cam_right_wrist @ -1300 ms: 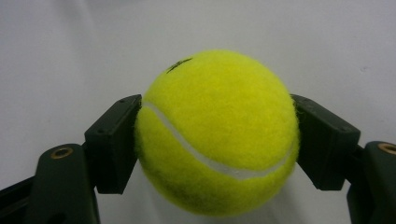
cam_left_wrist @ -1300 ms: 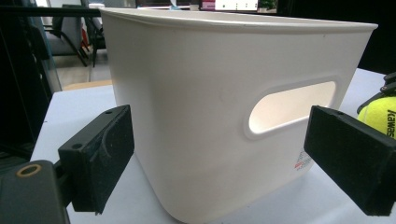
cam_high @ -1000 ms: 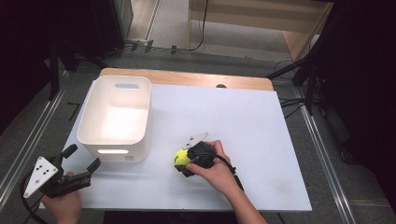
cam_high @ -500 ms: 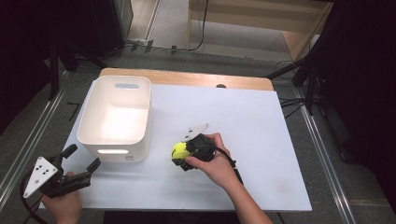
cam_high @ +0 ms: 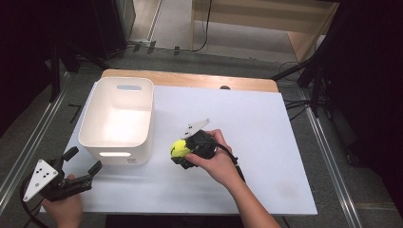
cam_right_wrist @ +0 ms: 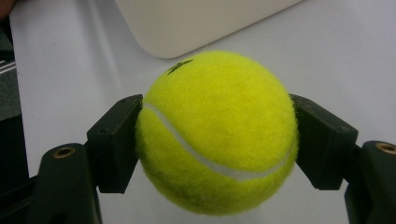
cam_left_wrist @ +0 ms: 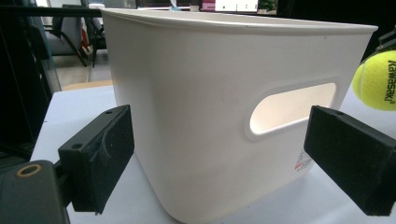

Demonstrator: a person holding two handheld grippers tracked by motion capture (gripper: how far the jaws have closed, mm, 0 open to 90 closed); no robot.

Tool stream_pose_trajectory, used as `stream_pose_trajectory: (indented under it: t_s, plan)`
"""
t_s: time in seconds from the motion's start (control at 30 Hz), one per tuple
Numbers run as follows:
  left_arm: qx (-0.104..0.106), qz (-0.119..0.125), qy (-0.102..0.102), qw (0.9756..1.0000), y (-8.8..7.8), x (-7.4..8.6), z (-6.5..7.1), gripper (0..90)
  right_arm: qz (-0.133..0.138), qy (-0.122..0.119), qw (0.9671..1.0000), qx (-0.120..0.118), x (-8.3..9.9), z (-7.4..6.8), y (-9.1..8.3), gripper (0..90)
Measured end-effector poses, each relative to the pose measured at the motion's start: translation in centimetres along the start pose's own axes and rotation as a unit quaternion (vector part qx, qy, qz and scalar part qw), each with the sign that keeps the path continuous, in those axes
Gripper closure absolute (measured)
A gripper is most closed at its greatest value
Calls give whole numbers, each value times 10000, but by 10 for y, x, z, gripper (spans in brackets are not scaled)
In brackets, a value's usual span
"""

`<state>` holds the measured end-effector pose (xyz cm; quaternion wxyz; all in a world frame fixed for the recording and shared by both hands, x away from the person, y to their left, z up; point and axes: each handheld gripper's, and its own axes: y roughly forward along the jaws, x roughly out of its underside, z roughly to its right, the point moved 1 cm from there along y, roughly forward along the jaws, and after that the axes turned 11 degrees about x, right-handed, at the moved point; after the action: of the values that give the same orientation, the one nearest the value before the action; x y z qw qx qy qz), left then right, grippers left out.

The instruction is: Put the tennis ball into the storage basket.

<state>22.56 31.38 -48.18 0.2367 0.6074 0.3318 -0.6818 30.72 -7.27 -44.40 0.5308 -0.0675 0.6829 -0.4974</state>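
White board covers the table (cam_high: 266, 142) in front of you, with dark floor and cables beyond it. Your right gripper (cam_high: 183, 153) pinches a yellow tennis ball (cam_high: 179, 148), both pads pressed into its felt, just off the near right corner of the white bin (cam_high: 116, 118). Your left gripper (cam_high: 81, 167) hangs at the table's near left corner, jaws spread wide and holding nothing, pointed at the bin's handle cutout (cam_left_wrist: 292, 107).
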Motion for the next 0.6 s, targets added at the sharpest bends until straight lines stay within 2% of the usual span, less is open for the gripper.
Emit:
stream_pose_trajectory:
  t_s: [0.6]
  plan:
    - [20,-9,8,10000,0,0,0,84,91,-59,9999,-71,-17,4,-4,239]
